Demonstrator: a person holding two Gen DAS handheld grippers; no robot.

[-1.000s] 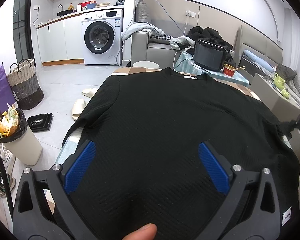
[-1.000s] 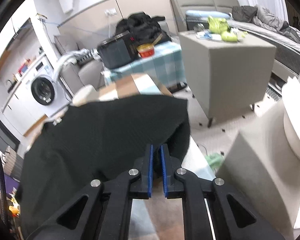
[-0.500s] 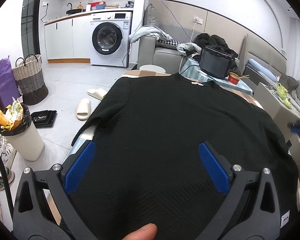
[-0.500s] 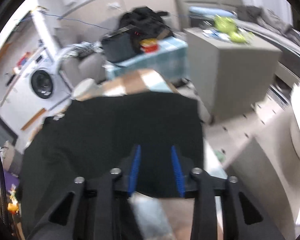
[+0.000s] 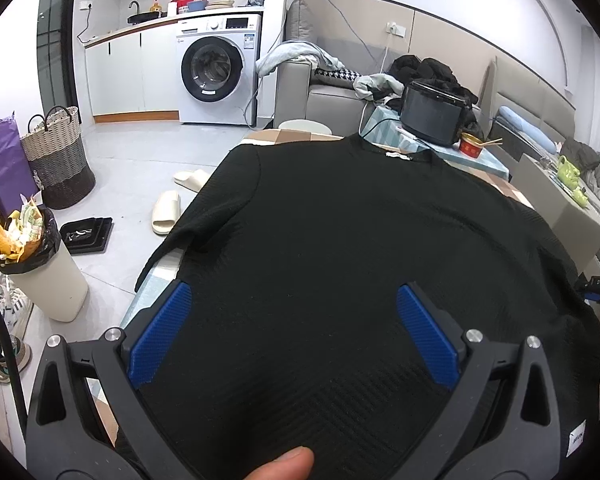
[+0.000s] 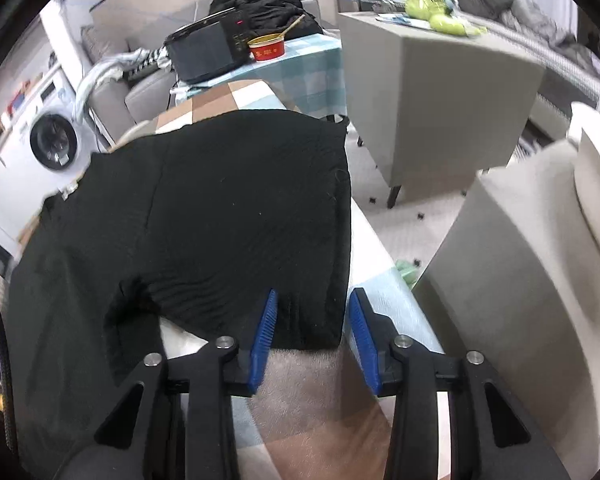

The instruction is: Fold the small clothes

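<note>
**Black top spread flat, both tools released**

On the checked tablecloth (image 6: 236,92) the black knit top (image 5: 340,248) lies spread out, collar toward 12 o'clock in my left view and hem nearest my tools. At 9 o'clock in that view, its left sleeve (image 5: 192,220) droops over the table edge toward the floor. My left gripper (image 5: 294,336) hangs over the lower body of the top, jaws spread wide, nothing between them. Across on the right, I can see the right sleeve (image 6: 260,216) lying flat on the cloth, cuff pointing at 6 o'clock. My right gripper (image 6: 312,328) sits at that cuff, jaws parted with the cuff's corner between the blue pads but not pinched.
</note>
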